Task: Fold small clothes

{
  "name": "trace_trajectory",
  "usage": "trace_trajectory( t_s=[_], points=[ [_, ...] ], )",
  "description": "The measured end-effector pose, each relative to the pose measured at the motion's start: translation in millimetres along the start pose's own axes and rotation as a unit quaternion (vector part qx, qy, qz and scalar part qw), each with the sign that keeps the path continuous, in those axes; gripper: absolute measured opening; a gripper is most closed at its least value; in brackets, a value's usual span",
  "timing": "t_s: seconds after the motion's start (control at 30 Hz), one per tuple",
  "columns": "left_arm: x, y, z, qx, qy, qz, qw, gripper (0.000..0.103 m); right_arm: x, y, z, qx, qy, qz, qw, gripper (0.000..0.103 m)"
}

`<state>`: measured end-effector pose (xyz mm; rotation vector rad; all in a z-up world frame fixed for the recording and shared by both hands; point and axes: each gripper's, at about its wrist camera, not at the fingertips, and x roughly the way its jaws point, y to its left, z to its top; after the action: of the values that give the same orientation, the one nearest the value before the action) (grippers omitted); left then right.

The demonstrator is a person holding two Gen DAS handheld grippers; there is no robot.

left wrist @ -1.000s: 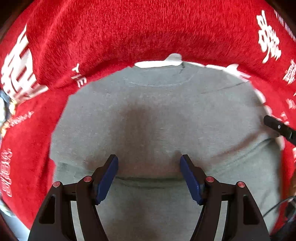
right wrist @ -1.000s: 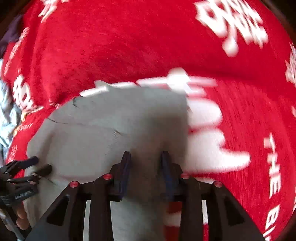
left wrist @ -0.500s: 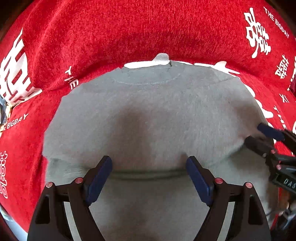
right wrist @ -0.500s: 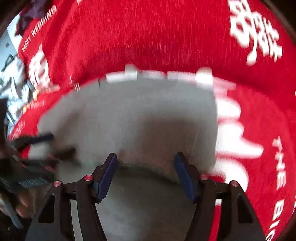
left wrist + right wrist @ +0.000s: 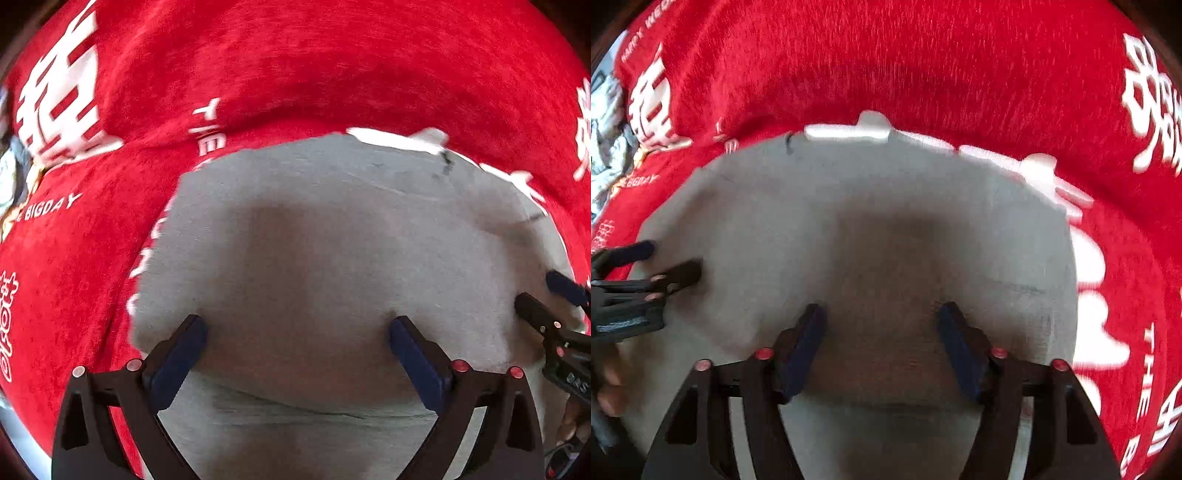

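The grey garment [image 5: 332, 258] lies flat on the red printed cloth [image 5: 295, 74] that covers the bench, with a fold edge running across just in front of both grippers. The left gripper [image 5: 295, 343] hangs over its left part with fingers [image 5: 181, 354] spreading wide and nothing between them; the right gripper [image 5: 882, 332] hangs over the right part, fingers [image 5: 801, 347] also opening, empty. The risks as I judge them: the freshly laid fold may spring back or slip once let go, since the knit looks soft; a finger tip dragging on withdrawal could pull the layer askew; a next pinch could catch the red cloth beneath along with the garment; and the two grippers, near each other, could collide
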<state>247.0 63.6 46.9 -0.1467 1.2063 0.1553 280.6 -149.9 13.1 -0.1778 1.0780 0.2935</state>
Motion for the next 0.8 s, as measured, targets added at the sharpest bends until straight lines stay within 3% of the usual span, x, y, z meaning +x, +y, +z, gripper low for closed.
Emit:
trace_trajectory(
  t_s=[0.07, 0.13, 0.2, 0.27, 0.3, 0.37, 0.43, 0.53, 0.63, 0.8],
  points=[
    [-11.6, 12.2, 3.5, -0.025, -0.014, 0.005, 0.9996, 0.100, -2.3, -8.1, 4.0, 0.031, 0.005, -0.001, 0.999, 0.077],
    [-19.3, 16.3, -1.4, -0.038, -0.019, -0.014, 0.9990, 0.100, -18.8, -8.7, 2.2, 0.046, -0.021, 0.020, 0.999, 0.077],
    [-19.7, 14.2, -10.6, -0.033, -0.007, -0.026, 0.9991, 0.100, -28.8, 2.0, -6.7, 0.026, -0.028, 0.032, 0.999, 0.077],
    [-17.6, 5.6, -28.8, -0.008, 0.006, -0.014, 0.9998, 0.100, -28.5, 15.0, -18.1, 0.000, -0.008, 0.030, 1.000, 0.077],
    [-18.4, 3.4, -35.7, -0.002, 0.006, -0.012, 0.9999, 0.101, -25.7, 19.3, -29.5, -0.011, 0.008, 0.019, 1.000, 0.077],
    [-25.1, 6.0, -54.9, 0.000, 0.005, -0.013, 0.9999, 0.101, -38.9, 20.9, -54.6, -0.024, -0.020, 0.005, 1.000, 0.077],
    [-26.2, 11.5, -71.2, 0.002, 0.015, -0.010, 0.9998, 0.100, -44.8, 21.8, -77.9, -0.044, 0.004, -0.019, 0.999, 0.079],
    [-34.4, 21.5, -95.9, 0.003, 0.005, -0.015, 0.9999, 0.101, -62.4, 2.2, -109.9, -0.002, -0.007, 0.011, 1.000, 0.079],
    [-41.5, 31.5, -116.0, 0.004, 0.006, -0.024, 0.9997, 0.101, -78.1, -8.3, -130.2, 0.016, -0.004, 0.006, 1.000, 0.079],
    [-54.7, 40.2, -143.9, 0.011, 0.013, -0.031, 0.9994, 0.102, -103.6, -0.6, -164.9, -0.015, 0.012, 0.003, 1.000, 0.079]
  ],
)
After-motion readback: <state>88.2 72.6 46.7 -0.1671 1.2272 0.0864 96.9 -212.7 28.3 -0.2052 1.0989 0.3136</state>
